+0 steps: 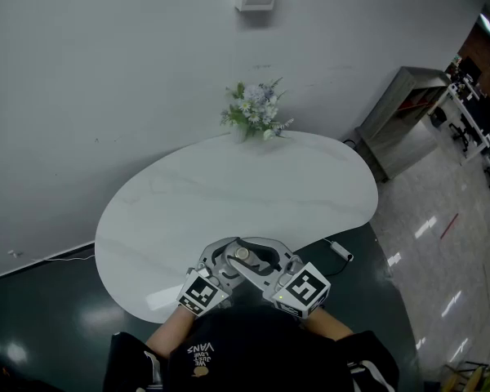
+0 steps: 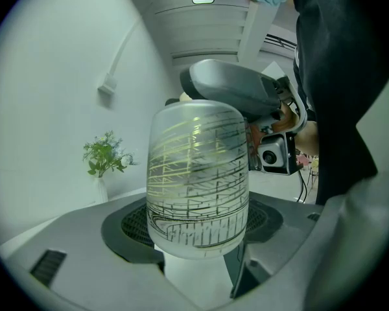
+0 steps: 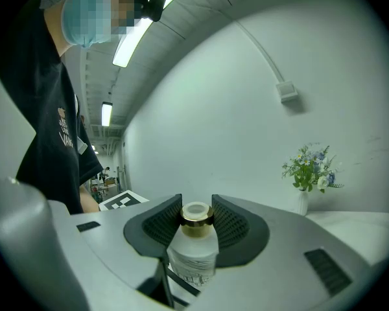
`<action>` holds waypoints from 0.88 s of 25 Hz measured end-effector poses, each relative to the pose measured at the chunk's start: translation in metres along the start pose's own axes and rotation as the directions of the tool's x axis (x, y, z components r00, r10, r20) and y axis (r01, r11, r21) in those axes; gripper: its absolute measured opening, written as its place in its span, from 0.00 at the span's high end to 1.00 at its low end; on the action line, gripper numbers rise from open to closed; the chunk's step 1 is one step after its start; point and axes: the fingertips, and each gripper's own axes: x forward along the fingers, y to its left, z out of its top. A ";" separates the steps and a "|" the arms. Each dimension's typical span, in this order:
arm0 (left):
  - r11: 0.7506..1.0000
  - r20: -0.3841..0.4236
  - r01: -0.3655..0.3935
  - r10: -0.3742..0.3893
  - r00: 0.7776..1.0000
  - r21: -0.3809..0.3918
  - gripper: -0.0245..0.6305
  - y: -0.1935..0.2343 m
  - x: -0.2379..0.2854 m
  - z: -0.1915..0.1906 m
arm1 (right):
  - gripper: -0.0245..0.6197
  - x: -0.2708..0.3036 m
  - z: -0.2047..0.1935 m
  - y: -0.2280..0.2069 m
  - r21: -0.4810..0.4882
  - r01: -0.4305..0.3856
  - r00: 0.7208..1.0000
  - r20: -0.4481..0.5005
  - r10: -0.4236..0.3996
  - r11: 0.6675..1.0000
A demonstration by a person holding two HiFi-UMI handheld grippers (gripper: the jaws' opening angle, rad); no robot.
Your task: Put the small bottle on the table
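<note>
Over the near edge of the surface (image 1: 147, 219) | left tool (image 2: 198, 235) squeezes the fat body of the small bottle (image 2: 198, 173) | right tool (image 3: 194, 222) pinches its gold neck (image 3: 195, 218) | two holds likely keep it steady.

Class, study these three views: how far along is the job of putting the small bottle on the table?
Done: the small bottle is lifted, held by the near edge of the white table. In hand: the left gripper clamps its body, the right gripper its gold neck. Left: set it on the tabletop and release.
</note>
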 end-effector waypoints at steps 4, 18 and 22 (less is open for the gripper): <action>1.000 0.004 -0.017 0.017 1.000 -0.010 0.41 0.018 0.005 -0.005 | 0.71 0.014 -0.002 -0.013 -0.004 -0.014 1.000 -0.011 0.014 1.000; 0.990 0.015 -0.134 0.135 0.991 -0.046 0.41 0.088 0.066 -0.004 | 0.71 0.037 0.003 -0.099 -0.002 -0.126 0.991 -0.048 0.126 0.992; 0.986 0.005 -0.154 0.155 0.988 -0.067 0.41 0.102 0.084 -0.008 | 0.71 0.041 -0.001 -0.122 0.007 -0.152 0.986 -0.062 0.152 0.988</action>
